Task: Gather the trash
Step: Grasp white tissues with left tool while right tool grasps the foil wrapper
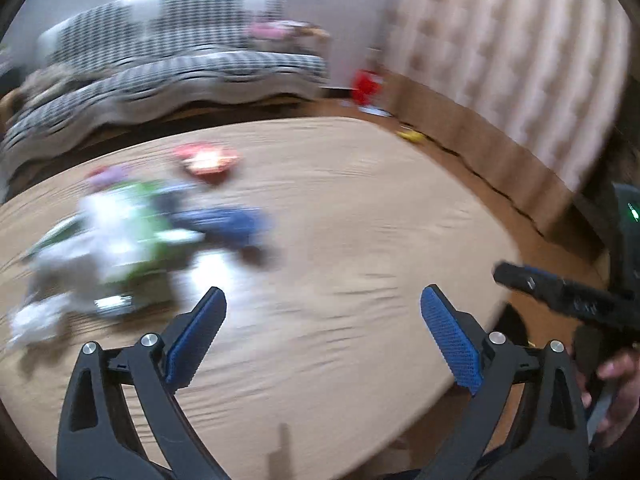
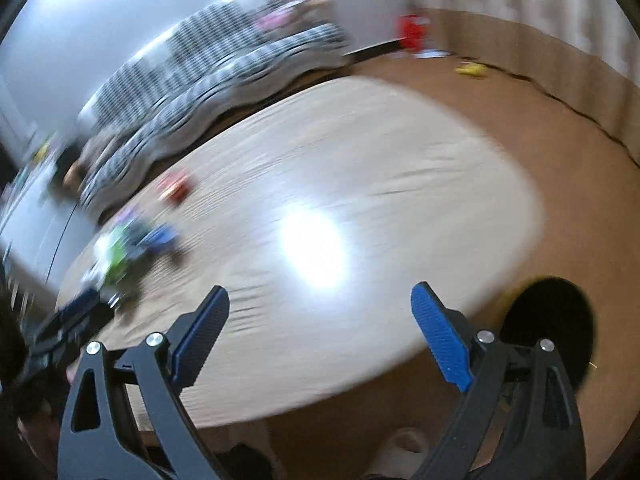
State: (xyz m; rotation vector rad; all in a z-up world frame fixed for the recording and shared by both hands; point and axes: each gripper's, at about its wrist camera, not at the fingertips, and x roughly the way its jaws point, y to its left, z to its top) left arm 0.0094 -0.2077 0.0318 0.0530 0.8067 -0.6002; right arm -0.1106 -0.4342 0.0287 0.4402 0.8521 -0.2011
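A blurred heap of white, green and blue wrappers point(image 1: 124, 236) lies on the pale wooden oval counter point(image 1: 360, 240), ahead-left of the spread, empty left claw point(image 1: 322, 312). No writing is legible. Only the right view shows a black round bin point(image 2: 552, 320) beside the spread, empty right claw point(image 2: 320, 308).

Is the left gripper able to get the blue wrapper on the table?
Probably yes. The left gripper is open and empty, and bare table lies between its fingers and the blue wrapper. The wrapper sits ahead and to the left, beside the blurry green-and-white trash pile.
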